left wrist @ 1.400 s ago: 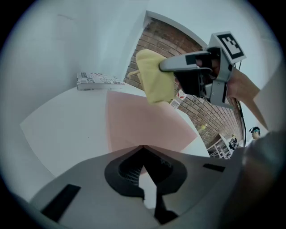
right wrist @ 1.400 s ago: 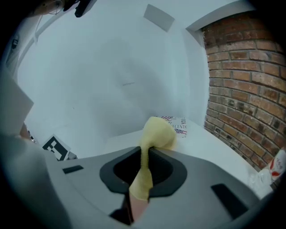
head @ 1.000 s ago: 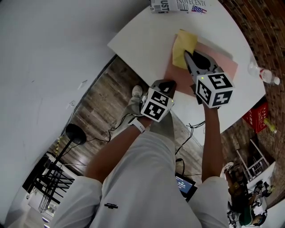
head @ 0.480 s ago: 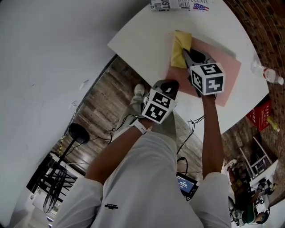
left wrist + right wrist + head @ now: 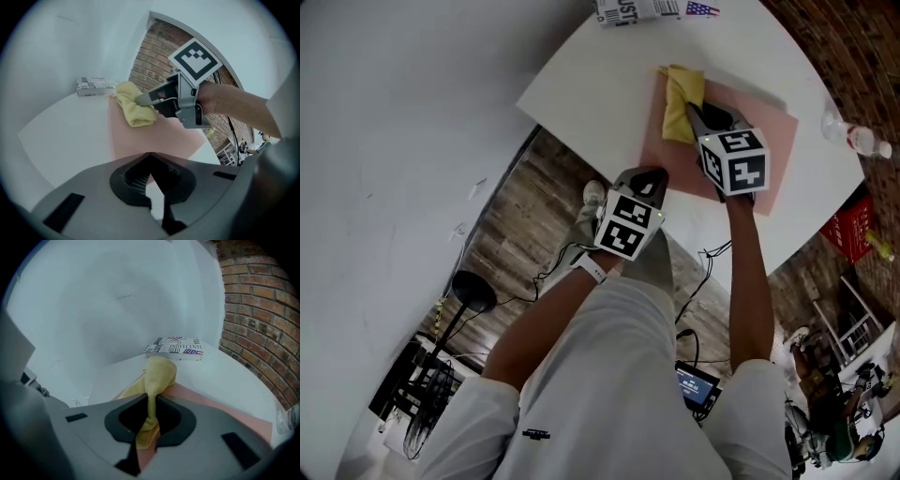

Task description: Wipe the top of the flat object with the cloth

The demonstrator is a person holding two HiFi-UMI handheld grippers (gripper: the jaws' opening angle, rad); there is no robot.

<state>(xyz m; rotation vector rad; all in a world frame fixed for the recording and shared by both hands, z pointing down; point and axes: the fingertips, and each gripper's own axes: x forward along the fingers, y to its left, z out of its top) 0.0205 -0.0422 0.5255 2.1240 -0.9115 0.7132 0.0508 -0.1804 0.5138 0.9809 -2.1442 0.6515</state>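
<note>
A flat pink sheet (image 5: 661, 155) lies on the white table (image 5: 581, 84). A yellow cloth (image 5: 682, 101) rests bunched on the sheet's far left corner. My right gripper (image 5: 697, 118) is shut on the cloth's near end and sits low over the sheet. In the right gripper view the cloth (image 5: 159, 373) runs out from between the jaws of my right gripper (image 5: 149, 405) onto the pink sheet (image 5: 211, 401). My left gripper (image 5: 649, 180) hangs shut and empty at the table's near edge. From the left gripper view, the cloth (image 5: 136, 111) and pink sheet (image 5: 154, 138) lie ahead of my left gripper (image 5: 150, 157).
A printed booklet (image 5: 652, 9) lies at the table's far edge, also seen past the cloth as the booklet (image 5: 176, 348). A plastic bottle (image 5: 858, 141) stands at the table's right rim. A red crate (image 5: 848, 230) sits on the floor below. A brick wall (image 5: 255, 324) rises at the right.
My right gripper has slid the cloth a little farther away across the pink sheet, toward its far left corner. The left gripper has stayed at the table's near edge.
</note>
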